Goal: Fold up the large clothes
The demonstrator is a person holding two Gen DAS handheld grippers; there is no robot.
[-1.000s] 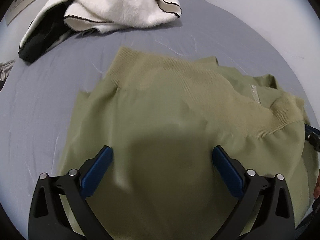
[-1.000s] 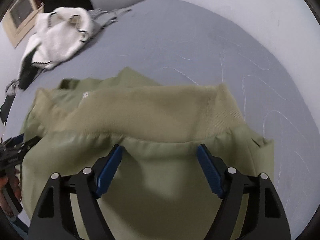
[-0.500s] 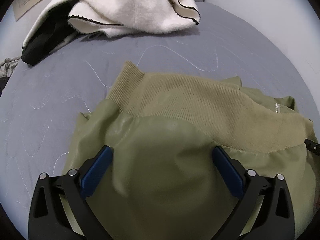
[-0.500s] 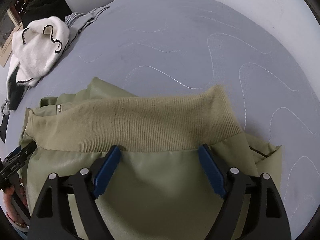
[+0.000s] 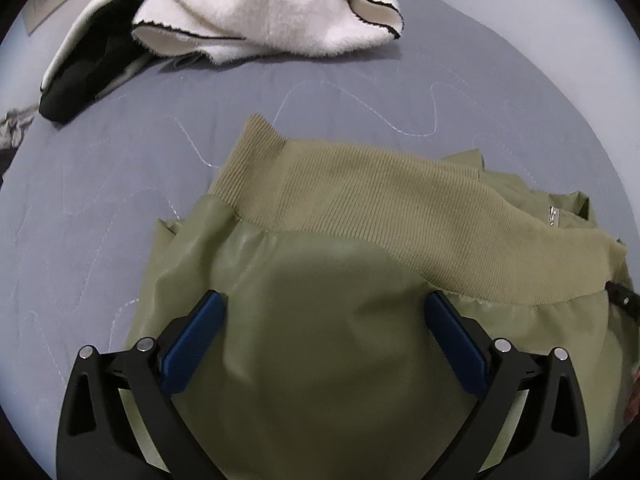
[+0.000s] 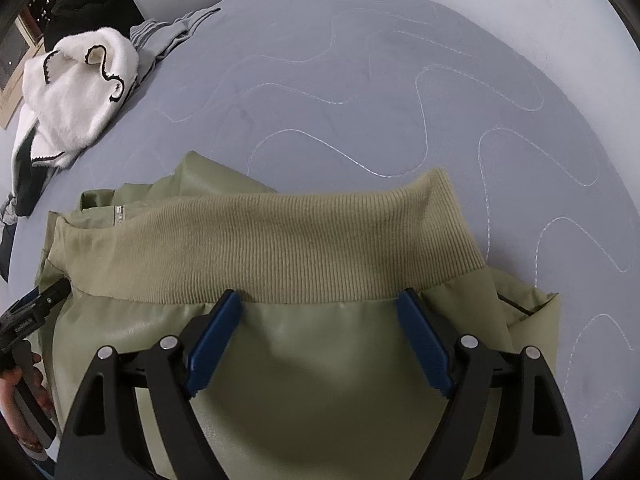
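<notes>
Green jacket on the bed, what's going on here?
A person with a handheld tool in each hand is folding the green jacket on the grey bed. Its ribbed hem lies folded over the top of the jacket body. The left tool and right tool both sit open over the smooth fabric just below the hem, gripping nothing. A white fleece lies bunched farther back on the bed.

Jacket [image 5: 320, 320] on bed [image 5: 100, 200]; fleece pile [image 5: 260, 4] behind, left.
</notes>
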